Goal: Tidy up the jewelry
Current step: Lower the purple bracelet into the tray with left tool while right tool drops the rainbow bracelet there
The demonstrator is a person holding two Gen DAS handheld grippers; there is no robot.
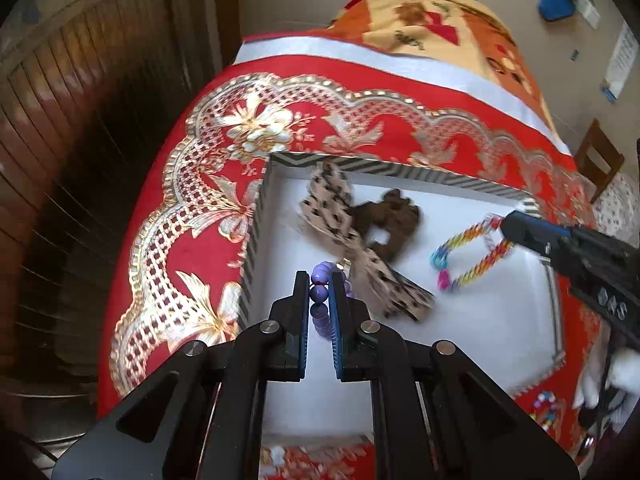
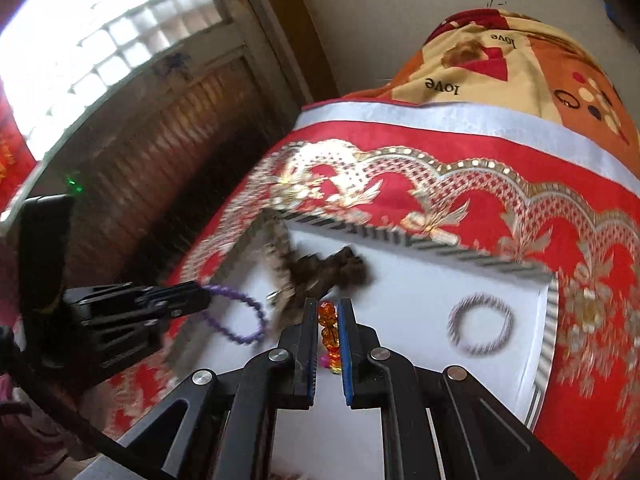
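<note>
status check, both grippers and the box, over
Left gripper shut on purple bracelet. Right gripper shut on rainbow bracelet. Both over white box. Scrunchie, hair bow inside.

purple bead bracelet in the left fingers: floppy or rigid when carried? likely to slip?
Probably floppy: the purple bead bracelet hangs from the left gripper as a drooping loop over the white box. It looks strung, so it likely sways. Slip seems possible: the round, glossy beads are pinched at only one or two.
</note>
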